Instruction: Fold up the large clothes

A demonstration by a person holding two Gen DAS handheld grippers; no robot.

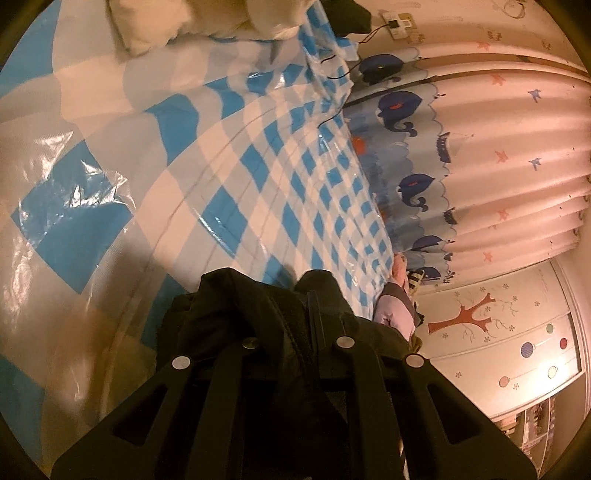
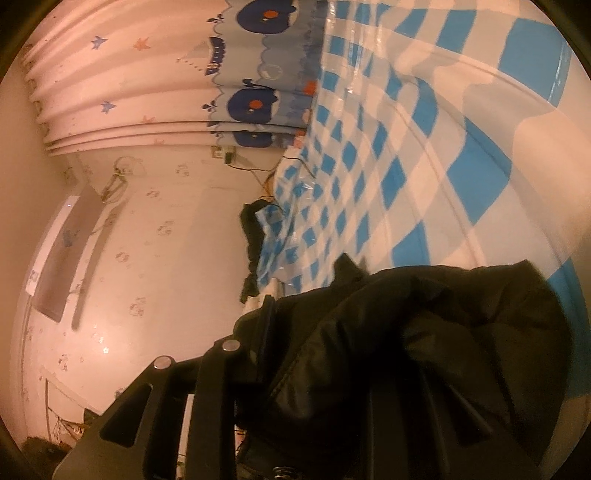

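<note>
Garment [image 1: 258,314], one black piece, bunches at 6 o'clock in both wrist views, pinched at two places and hanging over the checked cover [image 1: 258,177]. Left gripper [image 1: 301,314] stands nearly closed with dark cloth pinched between its jaws; a seam or zip edge runs up the middle of the bunch. Right gripper [image 2: 280,332] stands narrow, a thicker wad of the same cloth draped over it from 3 to 6 o'clock, so that only one finger shows and the pads are hidden; the hold is judged firm from the way the cloth hangs. The step in hand appears to be carrying the garment to the bed for spreading; no fold is yet laid. The next move calls for lowering both held corners together, drawing them apart until the cloth is taut, then setting it flat on the cover before either grip lets go. The cover is glossy, so the cloth may slide. Count: two grippers, one garment, one cover, one curtain [image 1: 498,129] at 2 o'clock in the left view and 11 o'clock in the right, one white pillow [image 1: 155,26] at 11 o'clock in the left view, one wall socket [image 1: 399,22] at 1 o'clock with thin wires.
</note>
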